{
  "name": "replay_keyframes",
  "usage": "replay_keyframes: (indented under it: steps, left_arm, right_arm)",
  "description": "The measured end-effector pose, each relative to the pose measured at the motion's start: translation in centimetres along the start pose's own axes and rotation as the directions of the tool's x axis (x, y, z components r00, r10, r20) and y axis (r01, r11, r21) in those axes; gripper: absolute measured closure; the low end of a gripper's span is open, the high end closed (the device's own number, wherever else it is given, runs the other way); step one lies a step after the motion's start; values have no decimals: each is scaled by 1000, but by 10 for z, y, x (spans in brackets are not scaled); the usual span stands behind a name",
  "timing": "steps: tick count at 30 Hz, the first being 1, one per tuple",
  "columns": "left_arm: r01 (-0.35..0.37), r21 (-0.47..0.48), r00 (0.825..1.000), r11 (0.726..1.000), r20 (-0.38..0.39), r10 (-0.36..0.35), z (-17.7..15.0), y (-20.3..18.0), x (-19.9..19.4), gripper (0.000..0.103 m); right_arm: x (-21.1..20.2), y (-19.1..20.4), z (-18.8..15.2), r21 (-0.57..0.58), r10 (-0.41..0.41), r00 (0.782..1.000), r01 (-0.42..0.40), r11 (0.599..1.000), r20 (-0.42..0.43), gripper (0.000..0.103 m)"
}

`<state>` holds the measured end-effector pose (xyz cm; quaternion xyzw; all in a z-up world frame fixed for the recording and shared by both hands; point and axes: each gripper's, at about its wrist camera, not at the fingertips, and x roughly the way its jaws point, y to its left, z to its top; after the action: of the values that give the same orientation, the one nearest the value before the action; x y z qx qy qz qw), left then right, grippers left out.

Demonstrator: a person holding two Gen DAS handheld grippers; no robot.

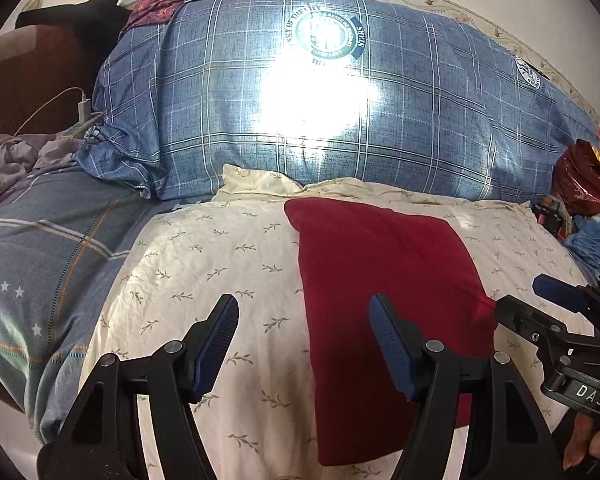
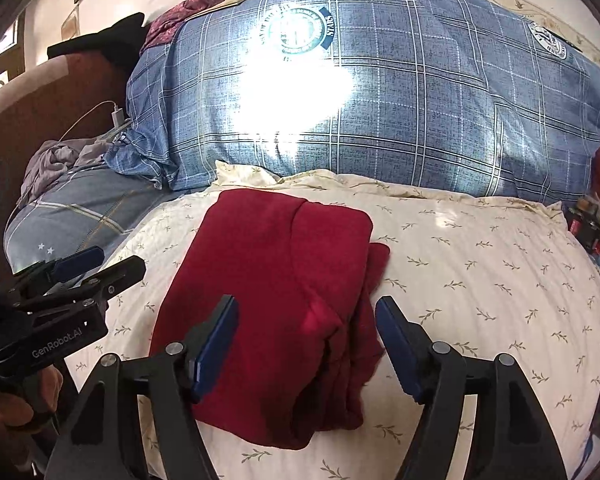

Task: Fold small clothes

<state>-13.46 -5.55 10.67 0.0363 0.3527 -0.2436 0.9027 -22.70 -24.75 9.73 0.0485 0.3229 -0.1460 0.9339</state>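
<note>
Folded red garment (image 2: 268, 300) mid-sheet (image 2: 480, 280), perhaps clear margins around

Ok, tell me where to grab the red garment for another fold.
Take the red garment at its near right corner, where layered edges bunch loosely beside the right gripper. Come from the right, low over the leaf-print sheet; the stacked edges there give the open jaws something to pinch.

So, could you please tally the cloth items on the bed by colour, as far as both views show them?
Red: 1, the folded red garment
Cream with leaf print: 1, the cream sheet
Blue plaid: 1, the blue plaid quilt
Grey: 1, the crumpled grey cloth
Maroon patterned: 1, the maroon cloth
Total: 5
</note>
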Motion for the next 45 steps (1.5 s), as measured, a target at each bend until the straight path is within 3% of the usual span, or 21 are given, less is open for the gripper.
replay_keyframes:
  steps: [45]
  left_arm:
    - [-42, 8, 999, 999, 22, 42, -1, 5, 1, 35]
  right_arm:
    - [12, 5, -4, 36, 29, 999, -28, 999, -30, 29]
